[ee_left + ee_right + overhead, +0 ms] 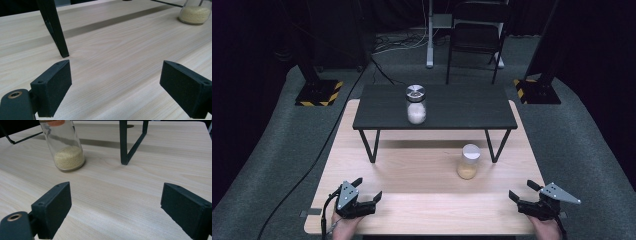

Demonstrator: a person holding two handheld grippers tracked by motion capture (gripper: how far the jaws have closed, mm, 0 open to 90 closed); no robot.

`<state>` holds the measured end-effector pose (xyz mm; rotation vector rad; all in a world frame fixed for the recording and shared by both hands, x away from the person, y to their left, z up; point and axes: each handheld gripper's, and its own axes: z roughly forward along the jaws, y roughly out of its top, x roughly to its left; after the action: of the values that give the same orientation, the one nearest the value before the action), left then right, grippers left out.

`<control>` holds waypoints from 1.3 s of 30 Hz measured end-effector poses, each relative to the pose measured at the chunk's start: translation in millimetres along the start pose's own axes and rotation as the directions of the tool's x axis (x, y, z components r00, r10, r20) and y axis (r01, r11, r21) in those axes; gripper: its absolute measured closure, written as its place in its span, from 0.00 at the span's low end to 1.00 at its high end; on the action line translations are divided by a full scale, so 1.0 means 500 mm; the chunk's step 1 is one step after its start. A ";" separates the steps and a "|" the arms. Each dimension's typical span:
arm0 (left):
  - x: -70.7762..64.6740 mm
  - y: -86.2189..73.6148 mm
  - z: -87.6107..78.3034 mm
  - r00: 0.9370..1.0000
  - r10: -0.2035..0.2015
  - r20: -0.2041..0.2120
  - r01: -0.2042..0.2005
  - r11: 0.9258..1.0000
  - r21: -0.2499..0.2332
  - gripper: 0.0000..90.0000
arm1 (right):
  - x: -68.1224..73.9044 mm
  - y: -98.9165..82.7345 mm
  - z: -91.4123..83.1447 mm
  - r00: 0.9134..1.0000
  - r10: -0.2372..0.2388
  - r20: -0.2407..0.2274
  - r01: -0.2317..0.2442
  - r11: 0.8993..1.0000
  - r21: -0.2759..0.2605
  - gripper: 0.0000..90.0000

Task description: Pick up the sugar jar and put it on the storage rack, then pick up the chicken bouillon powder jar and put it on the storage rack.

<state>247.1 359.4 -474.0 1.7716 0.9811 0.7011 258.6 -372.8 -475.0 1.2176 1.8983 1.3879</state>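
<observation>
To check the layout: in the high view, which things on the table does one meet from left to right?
Left tongs → jar of white grains on the black shelf → jar of yellow grains → right tongs.

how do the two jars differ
The white jar stands up on the black shelf and has a silver metal lid; the yellow jar stands lower, on the wood table, with a pale lid. The first holds white grains, the second yellowish ones. Both are clear glass, upright, closed and only partly filled.
</observation>
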 end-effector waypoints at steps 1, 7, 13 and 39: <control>0.000 0.000 0.000 1.000 -0.002 0.001 0.002 1.000 0.001 0.11 | 0.000 0.000 0.000 1.000 0.000 0.000 0.000 1.000 0.000 0.10; 0.002 -0.001 0.001 1.000 -0.008 0.004 0.008 1.000 -0.001 0.11 | 0.000 -0.001 0.000 1.000 0.002 0.001 -0.002 1.000 0.000 0.09; 0.004 0.000 0.002 1.000 -0.011 0.005 0.011 1.000 0.008 0.12 | 0.000 0.000 0.000 1.000 0.002 -0.001 -0.002 1.000 0.000 0.09; 0.004 -0.001 0.001 1.000 -0.015 -0.006 0.015 1.000 0.006 0.12 | 0.000 0.000 0.001 1.000 -0.002 -0.007 0.002 1.000 -0.001 0.09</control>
<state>248.2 361.0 -474.5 1.7659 1.0007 0.6951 259.1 -372.4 -475.1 1.2116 1.9030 1.3931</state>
